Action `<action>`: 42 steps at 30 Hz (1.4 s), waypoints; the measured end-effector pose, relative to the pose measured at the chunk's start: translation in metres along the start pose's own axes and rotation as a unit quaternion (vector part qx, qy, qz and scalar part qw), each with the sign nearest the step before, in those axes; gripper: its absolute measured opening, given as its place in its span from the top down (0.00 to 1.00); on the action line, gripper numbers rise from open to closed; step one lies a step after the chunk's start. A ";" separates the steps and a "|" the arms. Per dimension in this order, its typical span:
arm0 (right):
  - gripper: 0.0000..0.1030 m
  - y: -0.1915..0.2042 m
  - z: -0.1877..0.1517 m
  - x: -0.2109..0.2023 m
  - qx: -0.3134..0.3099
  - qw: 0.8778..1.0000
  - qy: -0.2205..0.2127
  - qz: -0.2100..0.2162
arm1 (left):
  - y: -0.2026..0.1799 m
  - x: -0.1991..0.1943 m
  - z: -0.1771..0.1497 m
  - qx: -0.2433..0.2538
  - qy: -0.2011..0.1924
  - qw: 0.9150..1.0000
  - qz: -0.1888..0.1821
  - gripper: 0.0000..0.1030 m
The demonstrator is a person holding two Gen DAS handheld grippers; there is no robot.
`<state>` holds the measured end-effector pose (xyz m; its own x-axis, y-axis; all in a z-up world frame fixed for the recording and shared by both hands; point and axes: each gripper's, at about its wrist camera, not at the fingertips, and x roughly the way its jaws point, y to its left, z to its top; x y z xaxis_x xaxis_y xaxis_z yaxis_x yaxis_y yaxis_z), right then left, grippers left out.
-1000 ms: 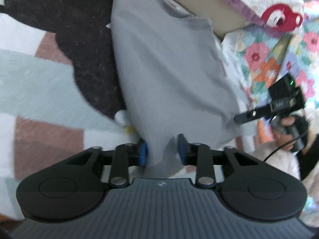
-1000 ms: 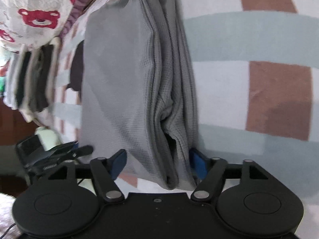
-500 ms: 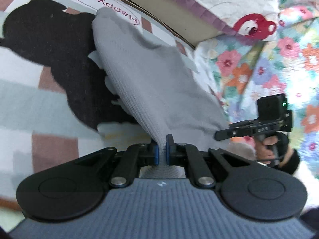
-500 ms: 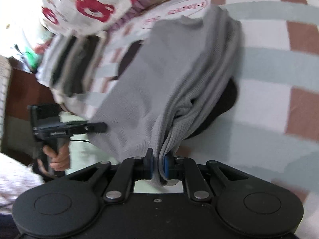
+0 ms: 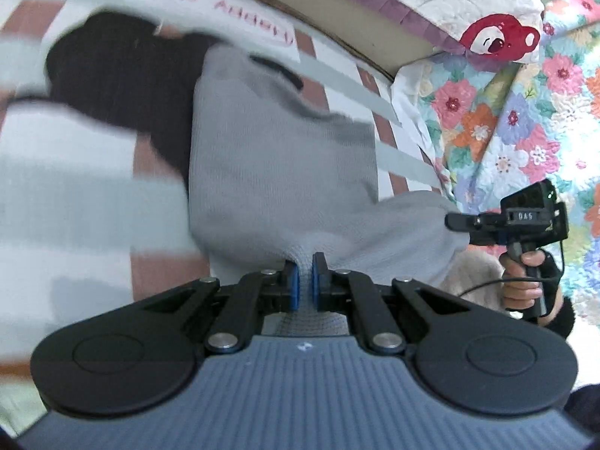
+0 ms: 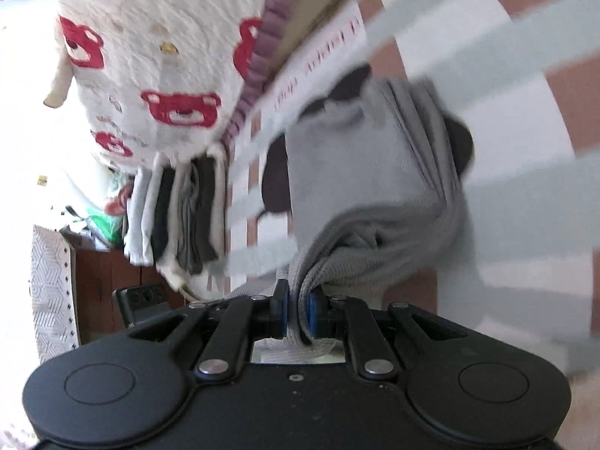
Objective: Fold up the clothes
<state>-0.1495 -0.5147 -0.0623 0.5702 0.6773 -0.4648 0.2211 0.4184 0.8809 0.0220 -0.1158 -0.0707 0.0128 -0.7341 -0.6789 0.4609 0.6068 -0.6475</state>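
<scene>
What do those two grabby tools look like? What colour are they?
Both are black, with two round discs and jointed bars leading to fingers tipped with blue pads. The left tool has a ribbed grey-blue body; the right tool has a plain black body. From the left camera, the right one shows a pistol handle, a thin black cable, a small green light and a dark cuff at the wrist.

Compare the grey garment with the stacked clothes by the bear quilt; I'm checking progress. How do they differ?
The grey garment is loosely bunched, pinched by the left gripper and right gripper; the stacked clothes lie ungripped in flat layers. The garment is one grey; the stack mixes white, black and grey. Both are on the striped blanket.
</scene>
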 end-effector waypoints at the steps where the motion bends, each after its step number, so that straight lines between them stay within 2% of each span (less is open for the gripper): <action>1: 0.87 0.000 0.009 0.004 0.002 1.000 -0.008 0.004 | 0.003 0.005 0.009 0.001 -0.003 1.000 0.004 0.94; 4: 0.87 -0.009 0.039 0.020 0.014 0.999 -0.036 0.018 | 0.015 0.024 0.034 -0.008 -0.011 1.000 0.014 0.94; 8: 0.87 -0.038 0.067 0.033 0.042 0.997 -0.069 0.004 | 0.034 0.048 0.047 -0.034 -0.035 0.999 0.020 0.94; 10: 0.87 -0.054 0.068 0.038 0.070 0.994 -0.086 0.003 | 0.039 0.055 0.048 -0.046 -0.045 0.998 0.024 0.94; 12: 0.87 -0.066 0.062 0.040 0.124 0.986 -0.104 0.029 | 0.036 0.054 0.053 -0.034 -0.051 0.998 0.021 0.94; 13: 0.87 -0.066 0.060 0.039 0.131 0.985 -0.110 0.032 | 0.034 0.053 0.057 -0.026 -0.047 0.998 0.025 0.94; 17: 0.87 -0.059 0.074 0.036 0.105 0.988 -0.110 0.005 | 0.028 0.062 0.074 -0.018 -0.043 0.998 0.041 0.94; 21: 0.87 -0.064 0.090 0.047 0.090 0.990 -0.111 -0.010 | 0.040 0.078 0.078 -0.025 -0.043 0.997 0.056 0.94; 23: 0.87 -0.074 0.094 0.055 0.087 0.990 -0.109 0.006 | 0.043 0.078 0.076 -0.029 -0.054 0.997 0.056 0.94; 26: 0.87 -0.112 0.086 0.059 0.161 0.977 -0.105 0.093 | 0.045 0.075 0.072 -0.034 -0.073 0.995 0.053 0.94; 27: 0.87 -0.118 0.085 0.058 0.176 0.973 -0.105 0.109 | 0.046 0.075 0.071 -0.036 -0.079 0.995 0.052 0.94; 31: 0.86 -0.099 0.092 0.047 0.097 0.987 -0.114 0.059 | 0.050 0.072 0.065 -0.043 -0.104 0.992 0.048 0.93; 33: 0.85 -0.087 0.095 0.046 0.062 0.990 -0.119 0.032 | 0.051 0.070 0.063 -0.047 -0.117 0.991 0.046 0.92; 35: 0.83 -0.072 0.096 0.046 0.015 0.992 -0.123 -0.002 | 0.039 0.064 0.057 0.007 -0.145 0.988 0.052 0.91; 36: 0.83 -0.064 0.095 0.046 -0.013 0.992 -0.124 -0.020 | 0.032 0.060 0.053 0.040 -0.160 0.985 0.056 0.84; 37: 0.83 -0.054 0.093 0.045 -0.045 0.990 -0.127 -0.042 | 0.028 0.056 0.049 0.063 -0.168 0.982 0.062 0.77; 38: 0.81 -0.045 0.089 0.043 -0.069 0.987 -0.131 -0.057 | 0.025 0.052 0.045 0.081 -0.171 0.979 0.069 0.58; 39: 0.76 -0.037 0.085 0.039 -0.092 0.984 -0.139 -0.069 | 0.023 0.049 0.041 0.100 -0.174 0.977 0.076 0.53; 40: 0.73 -0.030 0.080 0.036 -0.114 0.979 -0.147 -0.082 | 0.021 0.045 0.037 0.118 -0.177 0.974 0.083 0.53; 42: 0.53 -0.016 0.065 0.028 -0.164 0.962 -0.184 -0.117 | 0.016 0.037 0.029 0.155 -0.183 0.966 0.096 0.53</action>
<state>-0.0859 -0.5416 -0.0836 0.7902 0.3063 -0.5309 0.1502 0.7429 0.6523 0.0554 -0.1417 -0.0965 0.4118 -0.7098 -0.5715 0.6613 0.6643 -0.3485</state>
